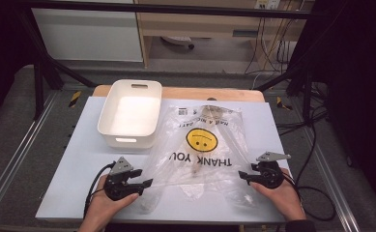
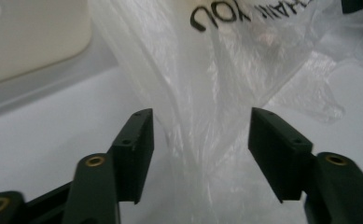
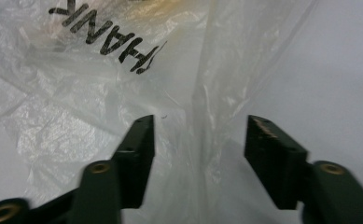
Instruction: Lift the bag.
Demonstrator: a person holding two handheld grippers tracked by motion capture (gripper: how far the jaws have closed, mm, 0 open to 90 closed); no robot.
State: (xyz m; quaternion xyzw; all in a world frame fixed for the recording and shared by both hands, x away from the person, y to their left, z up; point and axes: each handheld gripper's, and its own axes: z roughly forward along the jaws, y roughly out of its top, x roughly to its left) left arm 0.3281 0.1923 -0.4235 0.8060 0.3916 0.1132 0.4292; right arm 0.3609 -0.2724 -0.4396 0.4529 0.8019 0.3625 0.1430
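a clear plastic bag [image 1: 200, 145] printed with a yellow smiley face and the words "thank you" is spread flat on the pale desk [image 1: 74, 169], its print upside down as seen from the near side; its near corners are drawn out into two twisted handles that run left and right toward the grippers; just left of the bag, at the far left of the desk, a white plastic bin [image 1: 130, 113] is set, its near right corner touching or just overlapped by the bag's edge; the left gripper [image 1: 146, 184] is held at the near left, beside the bag's left handle; in the left gripper view the left gripper [image 2: 200, 135] is seen with its jaws released and well apart, a gathered strip of the bag [image 2: 202, 93] lying between them without being pressed by either pad; the right gripper [image 1: 243, 178] is held at the near right, against the bag's right handle; in the right gripper view the right gripper [image 3: 198, 140] is likewise seen with its jaws parted, a wrinkled fold of the bag [image 3: 123, 84] running up between them, untouched by the pads; both grippers are supported by hands entering from the near edge.
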